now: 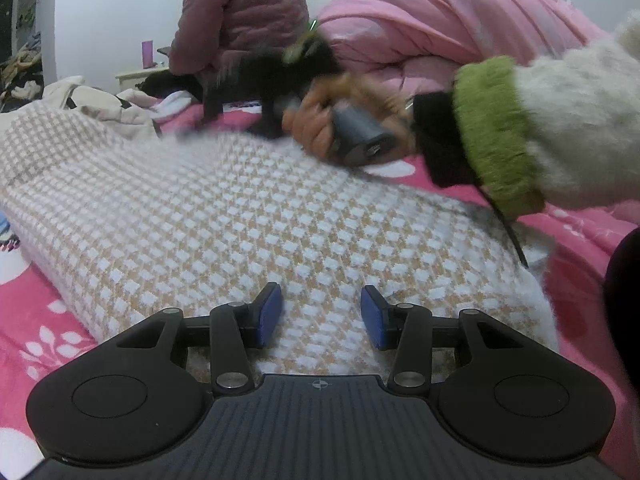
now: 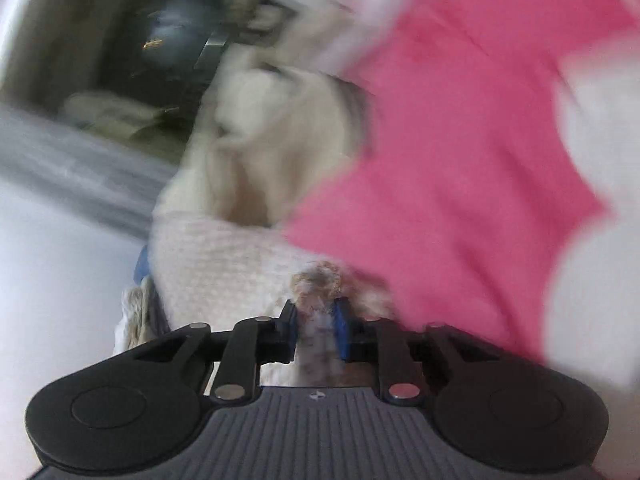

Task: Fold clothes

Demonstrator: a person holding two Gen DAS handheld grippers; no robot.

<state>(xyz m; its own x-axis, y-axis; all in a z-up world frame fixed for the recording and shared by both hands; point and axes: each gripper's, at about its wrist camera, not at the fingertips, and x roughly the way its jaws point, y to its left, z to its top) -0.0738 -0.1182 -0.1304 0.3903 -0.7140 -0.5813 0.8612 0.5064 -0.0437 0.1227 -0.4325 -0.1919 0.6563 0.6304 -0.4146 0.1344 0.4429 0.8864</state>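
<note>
- The bed cover (image 1: 580,248), bright pink with white flowers, lies under everything; a puffy pink quilt (image 1: 432,24) is heaped at its far side, and a person in a mauve padded jacket (image 1: 236,12) sits beyond with their back to me.
- The checked garment (image 1: 224,220), a tan-and-white knit, lies spread across the cover in a long folded band; its near edge runs just beyond my left fingers and the cloth passes under the gap between them.
- My right forearm comes in from the right of the left wrist view in a fuzzy white sleeve (image 1: 576,120) with a green cuff (image 1: 492,136); my right hand (image 1: 316,128) grips its handle over the garment's far edge, blurred.
- My left gripper (image 1: 321,316) hovers low over the garment; its blue pads stand apart with nothing pinched between them, only checked cloth showing below.
- My right gripper (image 2: 317,330) has its jaws drawn nearly together on a small tuft of the knit's fuzzy edge; the view is heavily smeared, with pale cloth left and pink cover right.
</note>
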